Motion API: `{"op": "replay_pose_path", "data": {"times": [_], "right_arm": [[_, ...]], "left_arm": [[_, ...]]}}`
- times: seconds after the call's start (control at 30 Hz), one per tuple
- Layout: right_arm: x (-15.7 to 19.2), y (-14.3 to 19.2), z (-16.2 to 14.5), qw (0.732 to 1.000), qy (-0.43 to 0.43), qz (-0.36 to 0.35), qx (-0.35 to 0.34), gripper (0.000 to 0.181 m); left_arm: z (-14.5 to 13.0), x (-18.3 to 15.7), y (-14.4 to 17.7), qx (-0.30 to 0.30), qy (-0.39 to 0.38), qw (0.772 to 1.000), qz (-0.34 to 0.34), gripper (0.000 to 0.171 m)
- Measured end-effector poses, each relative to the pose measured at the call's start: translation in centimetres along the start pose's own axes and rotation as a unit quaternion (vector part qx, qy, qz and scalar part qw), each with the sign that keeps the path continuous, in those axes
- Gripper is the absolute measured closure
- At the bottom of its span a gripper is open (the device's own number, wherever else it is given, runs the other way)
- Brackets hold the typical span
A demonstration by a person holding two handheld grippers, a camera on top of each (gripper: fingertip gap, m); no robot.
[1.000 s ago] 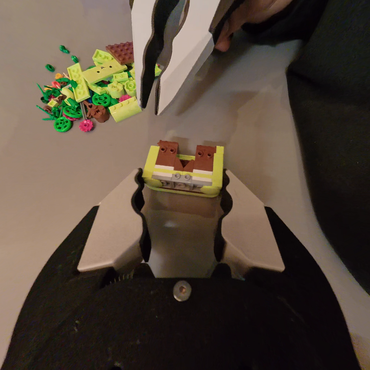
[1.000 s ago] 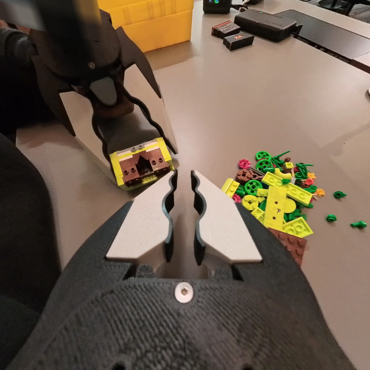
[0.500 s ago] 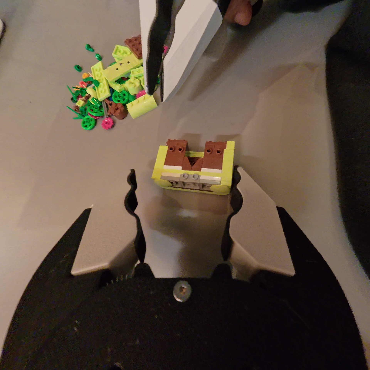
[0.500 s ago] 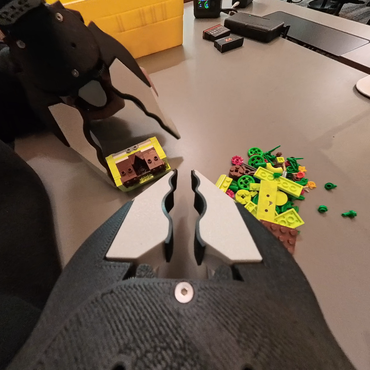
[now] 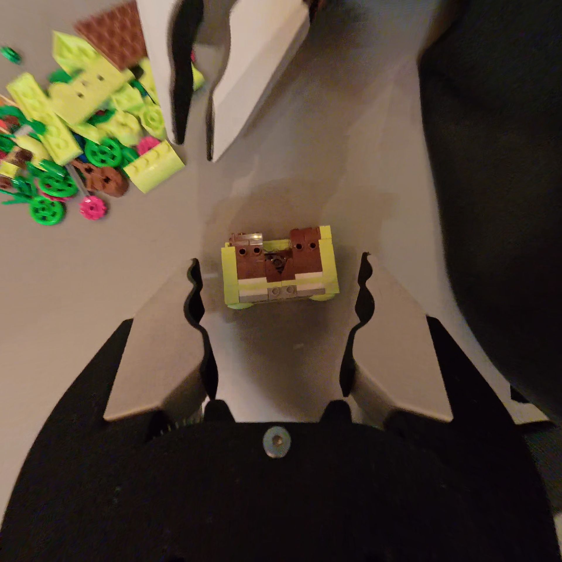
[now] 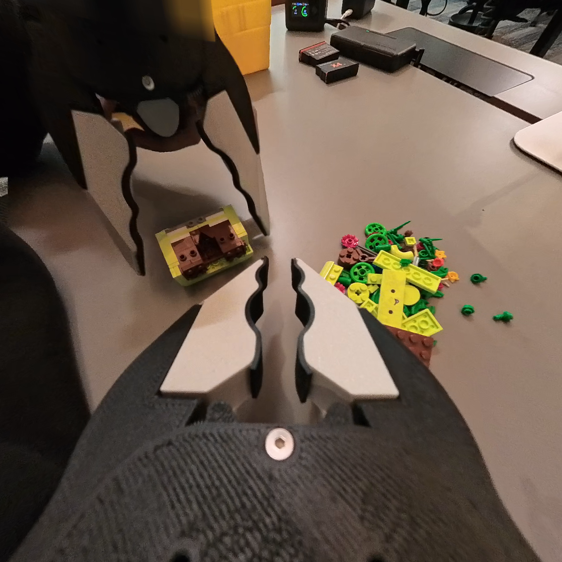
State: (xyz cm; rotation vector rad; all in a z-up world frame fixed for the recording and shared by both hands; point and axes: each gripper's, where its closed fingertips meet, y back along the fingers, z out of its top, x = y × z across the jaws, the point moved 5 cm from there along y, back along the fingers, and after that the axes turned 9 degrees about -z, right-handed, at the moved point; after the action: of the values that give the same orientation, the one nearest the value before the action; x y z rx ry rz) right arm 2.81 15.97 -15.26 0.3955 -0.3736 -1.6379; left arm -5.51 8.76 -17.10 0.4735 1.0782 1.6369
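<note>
Glossy plastic brick model [image 5: 278, 267]; smooth matt grey table [image 6: 365, 170]; ribbed matt tongs body [image 6: 273, 501]

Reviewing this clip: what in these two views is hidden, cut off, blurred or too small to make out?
- Loose brick pile: left wrist view, motion-blurred, cut off by the left edge, partly behind the right gripper.
- Brown baseplate: right wrist view, partly hidden by that gripper's finger.
- Brick model: its dark central cavity is too small to read in either view.
- Yellow bin: right wrist view, cut off at top, partly behind the left gripper.
</note>
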Motion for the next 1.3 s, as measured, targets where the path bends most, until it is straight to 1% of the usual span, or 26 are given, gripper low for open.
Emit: {"op": "replay_pose_path", "data": {"times": [0.03, 0.07, 0.13, 0.2, 0.3, 0.37, 0.43, 0.53, 0.57, 0.63, 0.7, 0.8, 0.9, 1.03, 1.13, 1.3], "right_arm": [[0.0, 0.0, -0.1, 1.0, -0.001, 0.0, 0.001, 0.167], [0.0, 0.1, -0.1, 1.0, -0.004, 0.002, 0.002, 0.166], [-0.1, 0.2, -0.2, 1.0, -0.007, 0.005, 0.001, 0.165], [-0.1, 0.3, -0.1, 1.0, -0.004, 0.002, -0.002, 0.164], [-0.1, 0.4, -0.1, 1.0, 0.014, -0.012, -0.002, 0.165], [0.1, 0.4, -0.1, 1.0, 0.023, -0.012, -0.001, 0.165], [0.5, 0.2, -0.1, 1.0, 0.026, -0.006, 0.0, 0.164], [1.1, 0.2, 0.2, 1.0, 0.021, 0.012, -0.012, 0.164], [1.2, 0.2, 0.4, 0.999, 0.017, 0.019, -0.019, 0.165], [1.6, 0.2, 0.7, 0.999, 0.005, 0.034, -0.032, 0.165], [1.9, 0.1, 0.9, 0.998, -0.006, 0.047, -0.04, 0.165], [2.2, -0.4, 0.6, 0.998, -0.003, 0.056, -0.025, 0.164], [2.7, -0.8, 0.5, 0.998, 0.04, 0.05, -0.022, 0.163], [3.2, -1.4, 0.3, 0.996, 0.083, 0.039, -0.01, 0.166], [3.4, -1.8, 0.0, 0.995, 0.091, 0.051, 0.009, 0.17], [3.5, -2.4, -0.1, 0.992, 0.11, 0.059, 0.021, 0.165]], "left_arm": [[-0.2, 0.2, -0.3, 0.019, 0.0, 1.0, -0.001, 0.074], [-0.3, 0.4, -0.6, 0.032, 0.002, 0.999, 0.004, 0.083], [-0.3, 0.9, -0.6, 0.03, 0.004, 0.999, 0.026, 0.095], [-0.6, 1.4, -0.4, 0.012, 0.017, 0.999, 0.045, 0.095], [-1.2, 1.9, 0.1, -0.04, 0.069, 0.995, 0.067, 0.095], [-1.2, 2.1, 0.3, -0.088, 0.111, 0.987, 0.079, 0.095], [-1.1, 2.4, 0.4, -0.145, 0.154, 0.973, 0.09, 0.095], [-1.5, 3.1, 0.8, -0.226, 0.202, 0.944, 0.133, 0.095], [-1.7, 3.3, 1.1, -0.231, 0.218, 0.938, 0.139, 0.095], [-1.8, 3.2, 1.5, -0.249, 0.224, 0.932, 0.139, 0.095], [-2.0, 3.2, 1.3, -0.243, 0.23, 0.933, 0.129, 0.095], [-1.9, 3.1, 1.1, -0.234, 0.224, 0.937, 0.13, 0.095], [-1.8, 2.9, 0.9, -0.219, 0.208, 0.943, 0.143, 0.095], [-1.8, 2.6, 0.4, -0.176, 0.164, 0.952, 0.187, 0.094], [-1.8, 2.6, 0.4, -0.176, 0.164, 0.952, 0.187, 0.094], [-1.8, 2.6, 0.4, -0.175, 0.163, 0.953, 0.188, 0.094]]}}
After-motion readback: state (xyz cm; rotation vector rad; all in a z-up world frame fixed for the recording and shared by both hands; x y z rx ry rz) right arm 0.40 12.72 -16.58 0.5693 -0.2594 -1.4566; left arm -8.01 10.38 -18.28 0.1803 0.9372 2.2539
